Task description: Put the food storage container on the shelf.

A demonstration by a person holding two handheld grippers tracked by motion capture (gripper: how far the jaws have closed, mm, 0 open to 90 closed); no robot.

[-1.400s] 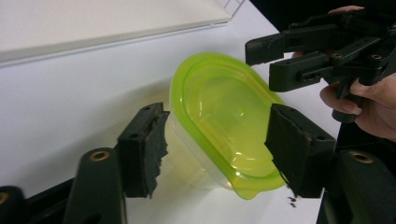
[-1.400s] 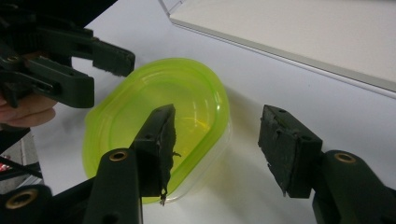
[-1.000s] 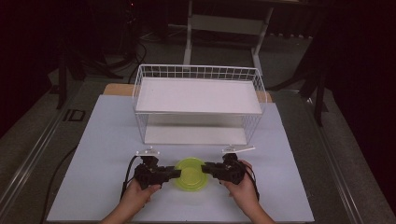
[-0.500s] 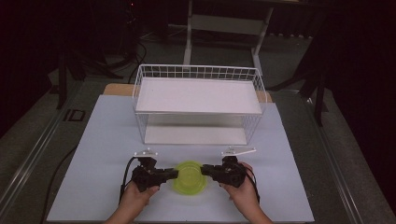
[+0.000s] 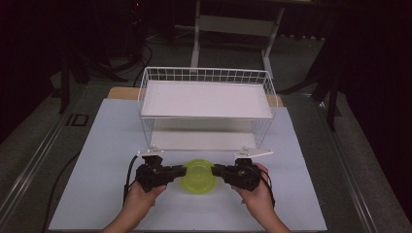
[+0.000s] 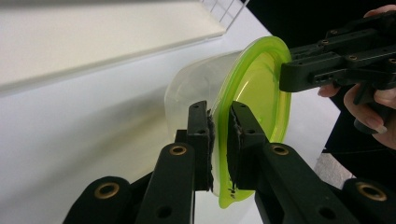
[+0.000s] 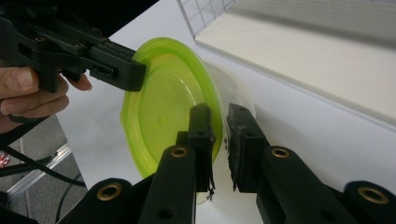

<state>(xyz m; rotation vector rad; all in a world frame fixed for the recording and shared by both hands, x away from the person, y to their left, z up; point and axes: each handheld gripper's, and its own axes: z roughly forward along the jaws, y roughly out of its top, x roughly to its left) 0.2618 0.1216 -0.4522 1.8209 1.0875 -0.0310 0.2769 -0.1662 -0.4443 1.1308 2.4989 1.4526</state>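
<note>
Two grippers hold one container between them at the near edge of the table. The left gripper [image 5: 179, 171] has its jaws drawn tight on the left rim of the green-lidded container [image 5: 198, 176]; in the left gripper view its pads pinch the lid's edge (the clear tub shows behind the lid). The right gripper [image 5: 218, 170] grips the opposite rim, its jaws nearly together with the lid's edge between the pads, as the right gripper view shows; those jaws have just been closing a little further. A hand [image 5: 140, 196] and another hand [image 5: 256, 195] come in from the bottom of the high view. The container sits over the white table mat [image 5: 97, 145], just in front of the white wire rack [image 5: 206, 104], which stands farther back with a white shelf inside.
</note>
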